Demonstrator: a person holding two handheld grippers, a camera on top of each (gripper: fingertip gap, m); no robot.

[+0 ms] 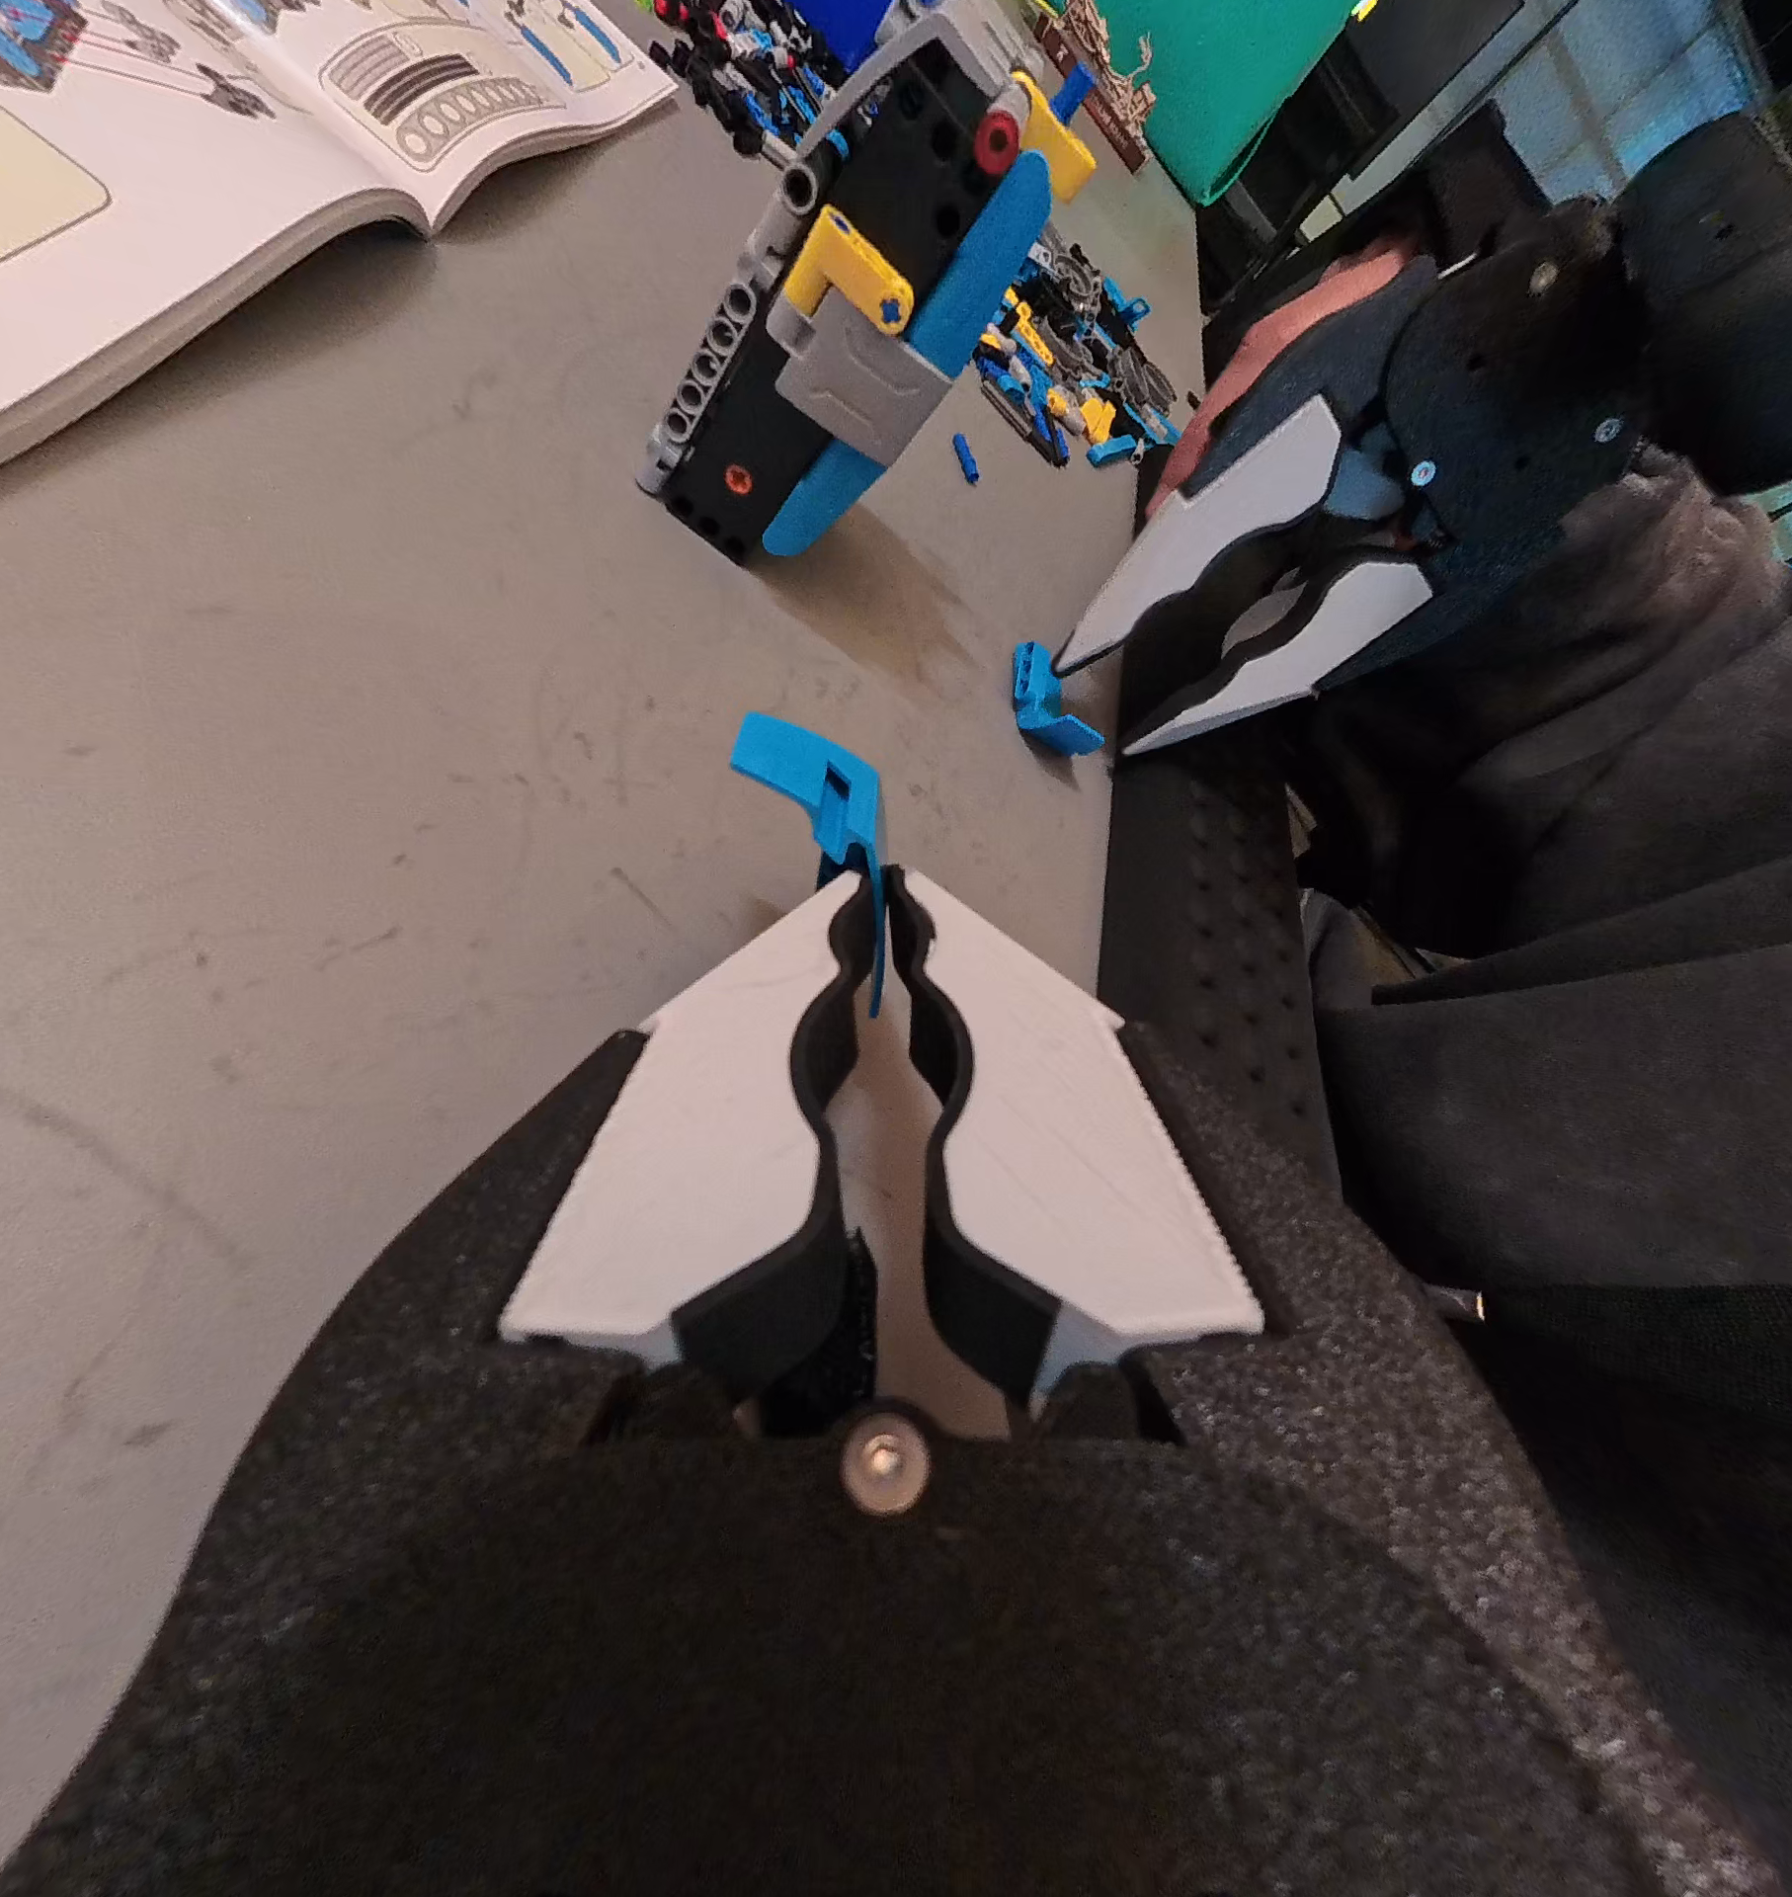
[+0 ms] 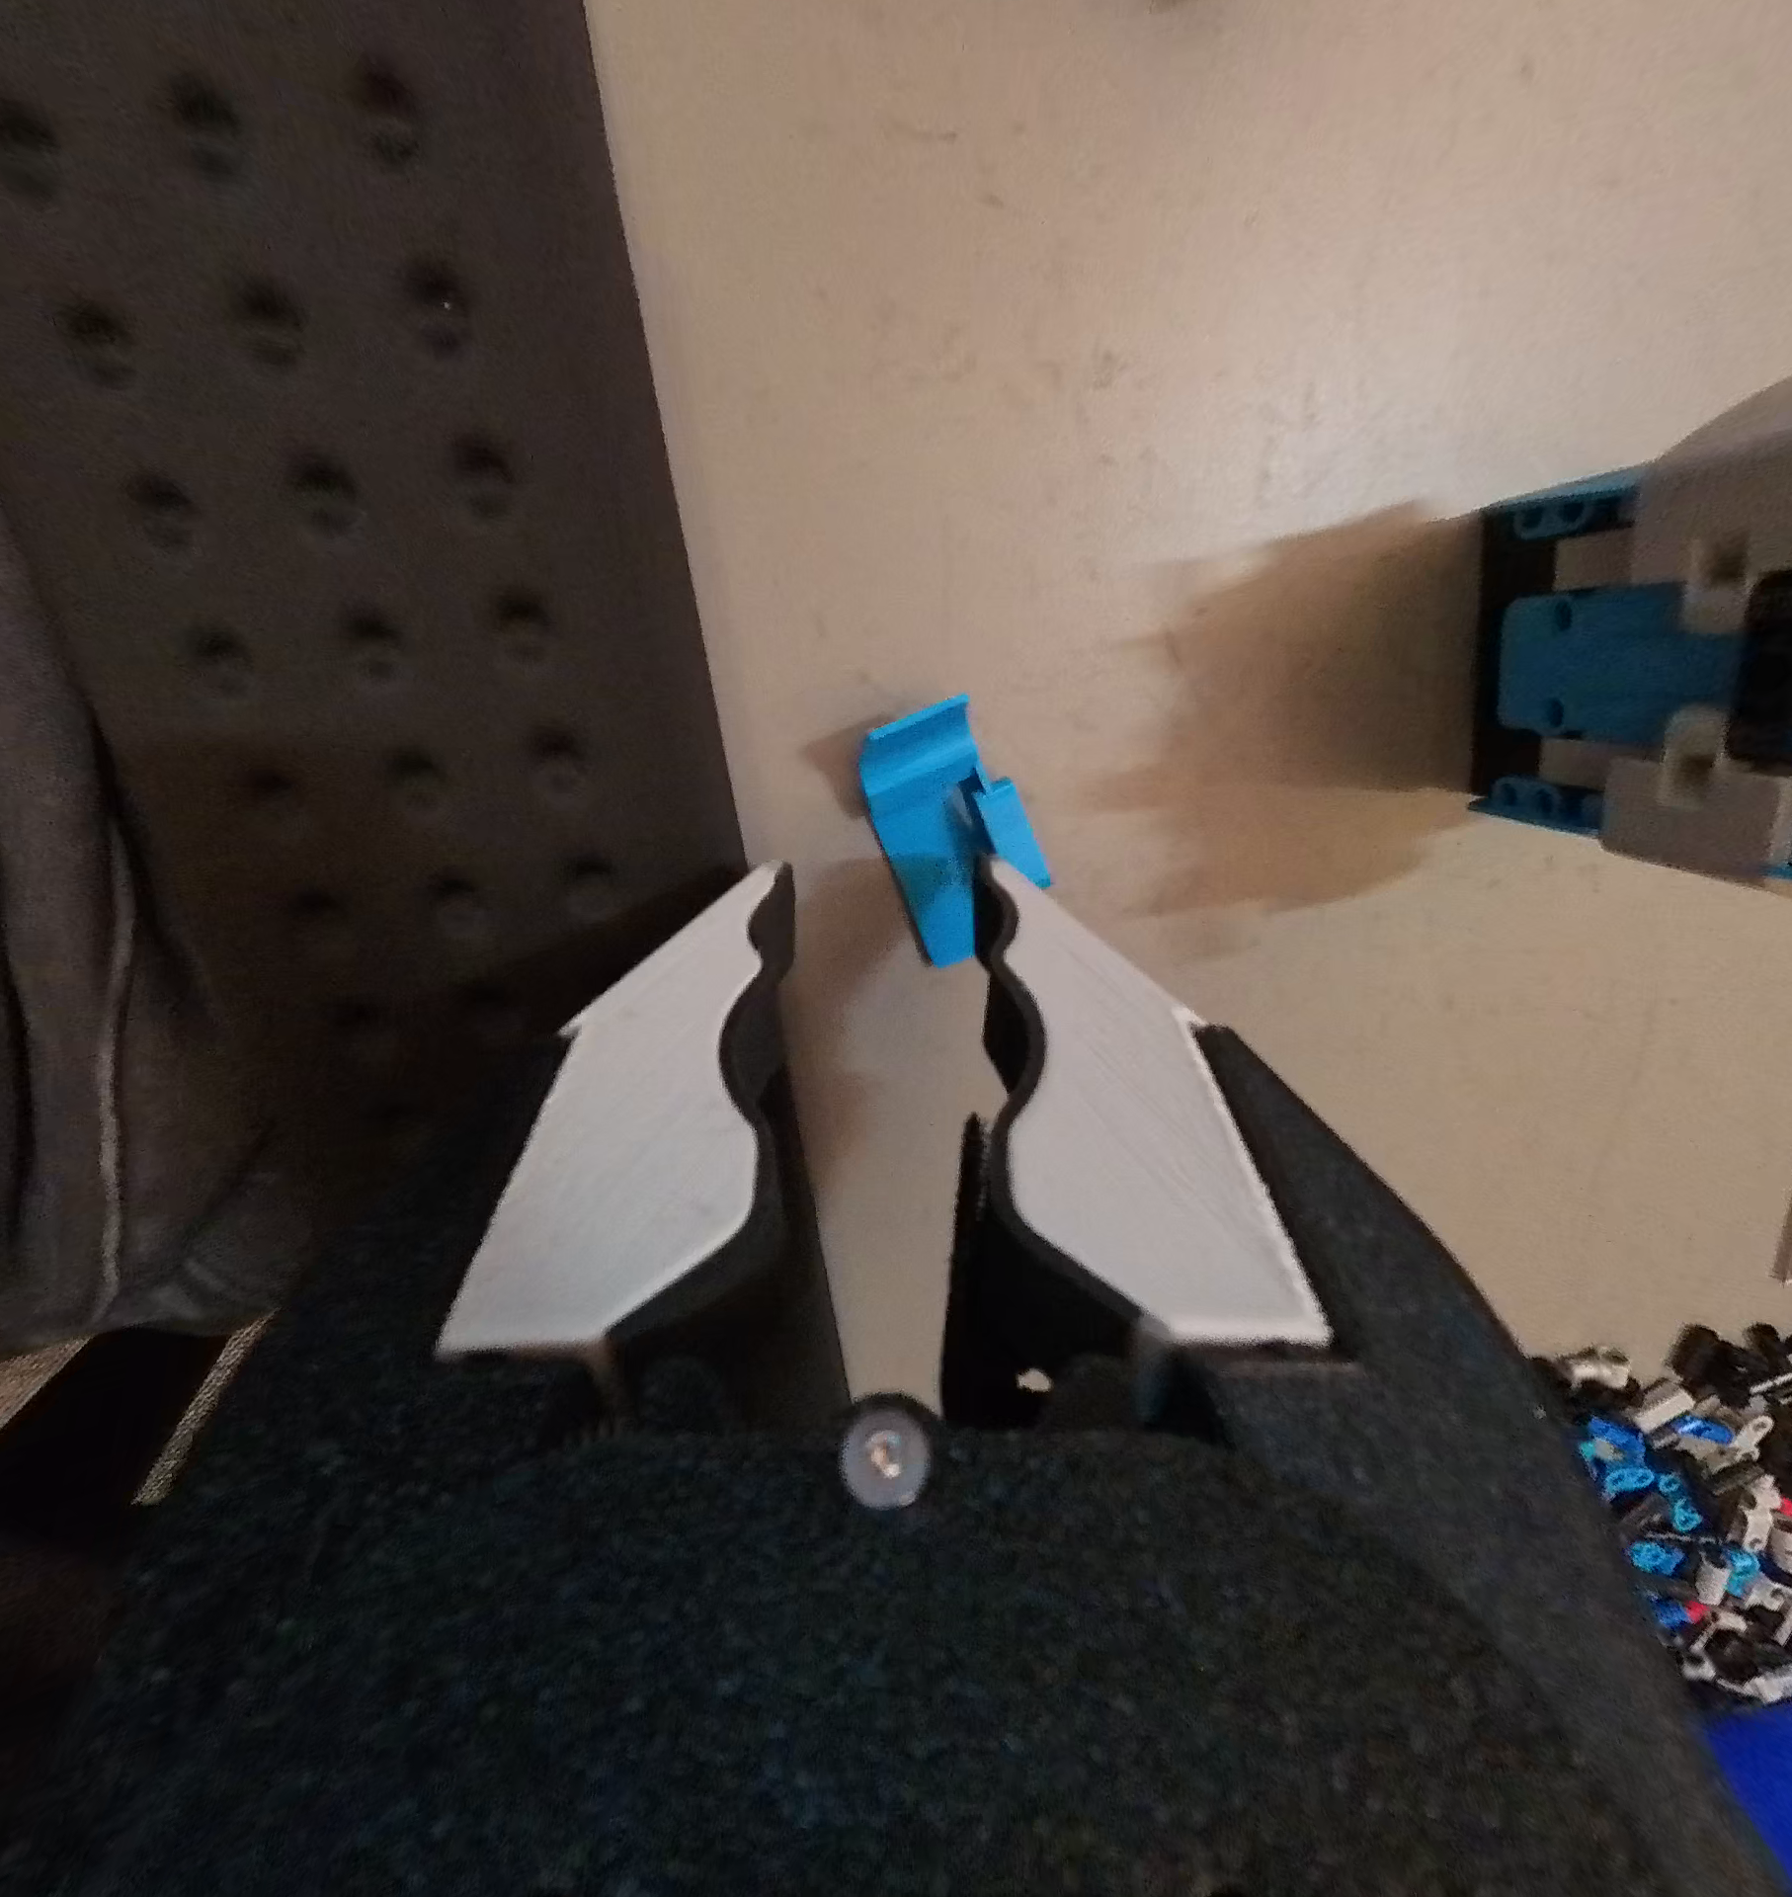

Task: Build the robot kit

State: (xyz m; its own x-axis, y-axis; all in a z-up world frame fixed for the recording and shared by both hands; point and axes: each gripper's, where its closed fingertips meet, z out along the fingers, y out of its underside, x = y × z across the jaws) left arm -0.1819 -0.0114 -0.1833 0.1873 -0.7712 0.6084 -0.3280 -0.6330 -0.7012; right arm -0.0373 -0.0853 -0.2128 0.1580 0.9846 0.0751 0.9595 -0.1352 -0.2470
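- The left gripper (image 1: pixel 880 881) pinches a thin blue curved panel piece (image 1: pixel 808 770) at its tips, held above the grey table (image 1: pixel 256 821), between the viewer and the half-built brick model (image 1: pixel 871 308).
- The right gripper (image 2: pixel 884 885) is spread; one fingertip touches a small blue bracket piece (image 2: pixel 931 821) lying on the table near the model (image 2: pixel 1641 698).
- An open instruction booklet (image 1: pixel 204 154) lies left of the model; loose-part piles (image 1: pixel 1077 359) sit behind it.
- A black perforated strip (image 1: pixel 1210 924) edges the scuffed table.
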